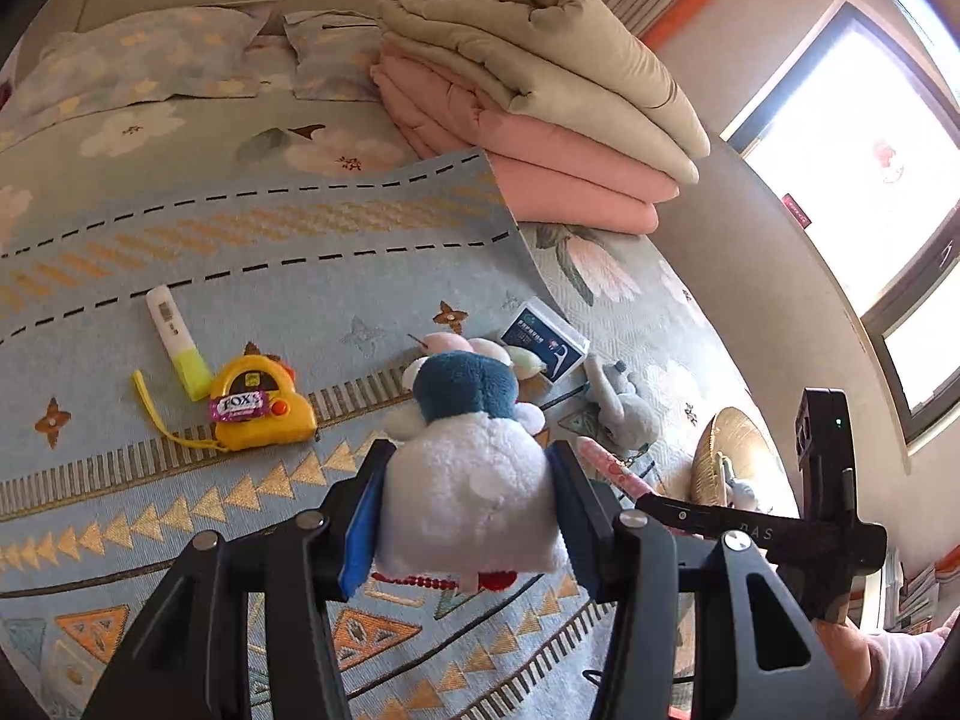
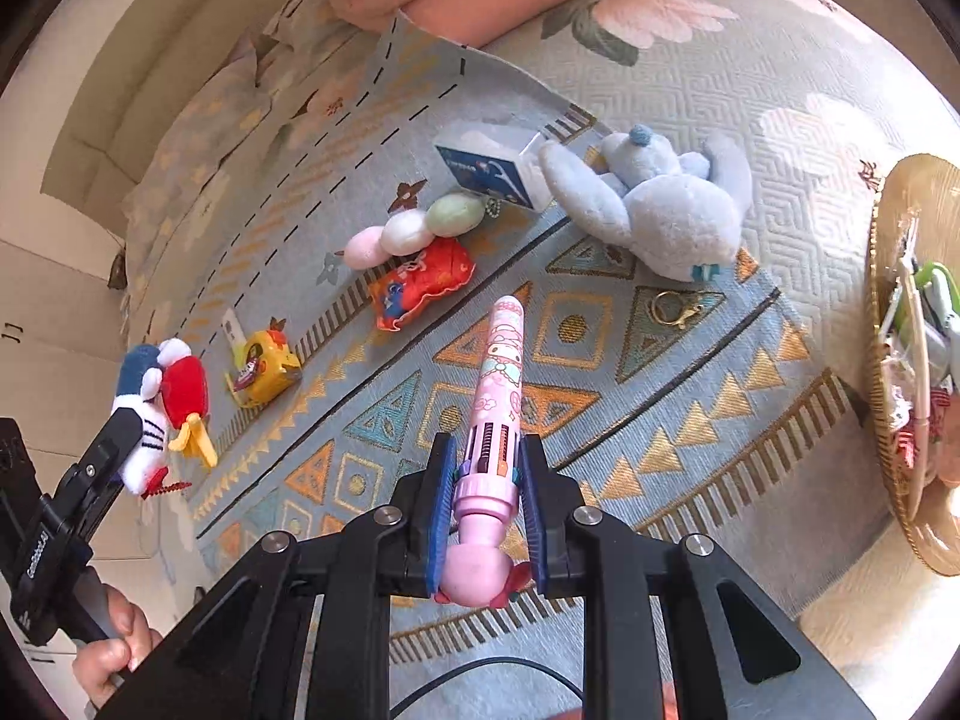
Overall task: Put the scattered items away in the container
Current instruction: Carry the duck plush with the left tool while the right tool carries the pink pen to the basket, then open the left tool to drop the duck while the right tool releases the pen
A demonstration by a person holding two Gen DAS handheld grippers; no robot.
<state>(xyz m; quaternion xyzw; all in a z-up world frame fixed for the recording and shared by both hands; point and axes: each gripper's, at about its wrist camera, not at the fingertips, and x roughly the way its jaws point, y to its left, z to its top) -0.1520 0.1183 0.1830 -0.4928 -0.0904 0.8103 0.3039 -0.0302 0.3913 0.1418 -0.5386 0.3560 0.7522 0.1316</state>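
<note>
My left gripper [image 1: 465,468] is shut on a white and blue plush toy [image 1: 462,480], held above the patterned cloth [image 1: 240,252]. The same plush toy [image 2: 159,402], with a red front and yellow feet, shows at the left of the right wrist view. My right gripper [image 2: 485,462] is shut on a pink multicolour pen [image 2: 495,396], lifted off the cloth [image 2: 690,396]. The woven basket [image 2: 900,480] stands at the right edge with several items inside. In the left wrist view the basket [image 1: 729,450] lies behind the right gripper's body [image 1: 822,480].
On the cloth lie a yellow tape measure [image 1: 261,408] with a candy wrapper, a highlighter [image 1: 177,342], a red pouch [image 2: 420,282], a three-ball dango charm [image 2: 414,228], a blue floss box [image 2: 492,168], a light-blue plush rabbit [image 2: 666,204] and a gold clasp [image 2: 675,306]. Folded quilts [image 1: 540,102] sit behind.
</note>
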